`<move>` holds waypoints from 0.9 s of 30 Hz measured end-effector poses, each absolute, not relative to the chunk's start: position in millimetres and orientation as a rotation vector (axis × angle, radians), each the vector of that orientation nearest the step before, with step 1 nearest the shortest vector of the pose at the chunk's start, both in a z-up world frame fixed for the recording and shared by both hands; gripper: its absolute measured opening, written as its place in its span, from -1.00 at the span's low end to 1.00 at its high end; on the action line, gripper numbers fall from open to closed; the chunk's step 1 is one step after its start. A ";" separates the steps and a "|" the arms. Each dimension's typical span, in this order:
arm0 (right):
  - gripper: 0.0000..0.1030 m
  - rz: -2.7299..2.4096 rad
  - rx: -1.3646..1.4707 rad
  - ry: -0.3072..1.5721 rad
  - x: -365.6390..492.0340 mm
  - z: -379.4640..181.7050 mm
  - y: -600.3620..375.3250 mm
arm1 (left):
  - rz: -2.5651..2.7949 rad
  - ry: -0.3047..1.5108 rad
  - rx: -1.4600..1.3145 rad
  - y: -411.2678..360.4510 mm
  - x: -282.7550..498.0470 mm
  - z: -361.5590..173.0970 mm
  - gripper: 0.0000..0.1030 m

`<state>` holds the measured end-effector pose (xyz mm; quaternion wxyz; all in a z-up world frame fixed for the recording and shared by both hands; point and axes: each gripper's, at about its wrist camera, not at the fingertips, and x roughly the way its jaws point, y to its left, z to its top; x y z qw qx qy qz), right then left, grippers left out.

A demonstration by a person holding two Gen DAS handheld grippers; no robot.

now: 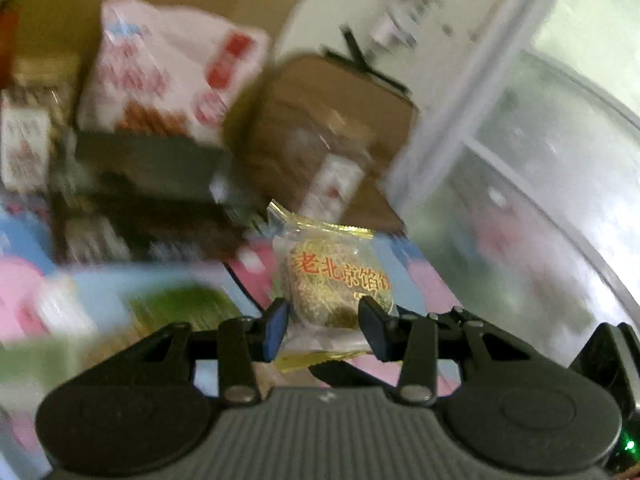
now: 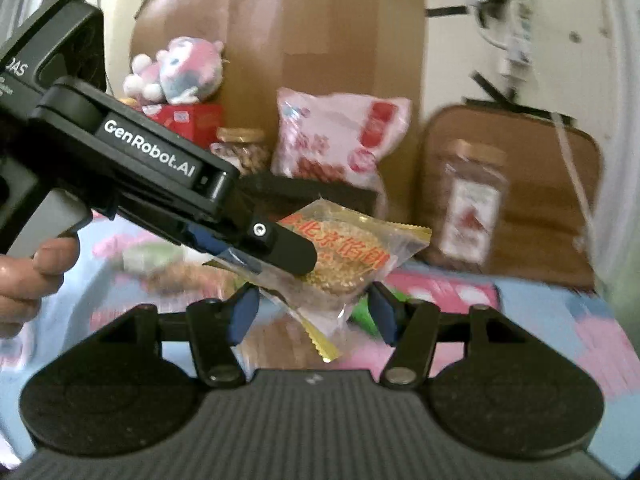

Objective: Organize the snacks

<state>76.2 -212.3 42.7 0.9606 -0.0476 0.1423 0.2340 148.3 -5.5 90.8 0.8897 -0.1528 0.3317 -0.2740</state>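
- The left gripper [image 2: 280,252] held the wrapped pastry [image 2: 344,264], jaws clamped on it.
- The right gripper [image 2: 312,312] stood open, jaws either side of that pastry's lower end, not pressing.

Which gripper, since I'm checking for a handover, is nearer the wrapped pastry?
Left. The left gripper has its jaws clamped on the wrapped pastry. The right gripper sits close below it, jaws open either side, apparently not touching.

- I take this for a home room: a plush toy [image 2: 180,70] sits on a red box [image 2: 188,118].
- Cardboard boxes [image 2: 320,40] line the wall.
- A pink-and-blue cartoon cloth [image 2: 560,320] covers the surface.
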 end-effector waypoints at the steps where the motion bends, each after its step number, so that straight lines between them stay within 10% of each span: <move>1: 0.22 0.489 -0.093 0.282 90.0 47.5 -205.5 | -0.541 0.675 -0.313 -0.4 161.3 95.8 -0.23; 12: 0.26 0.533 -0.010 0.412 247.9 58.8 -175.5 | -0.324 0.708 -0.361 21.7 291.7 80.3 -0.25; 27: 0.52 0.339 0.123 0.546 177.9 5.3 -262.5 | -0.495 0.713 -0.396 14.4 203.6 64.2 -0.13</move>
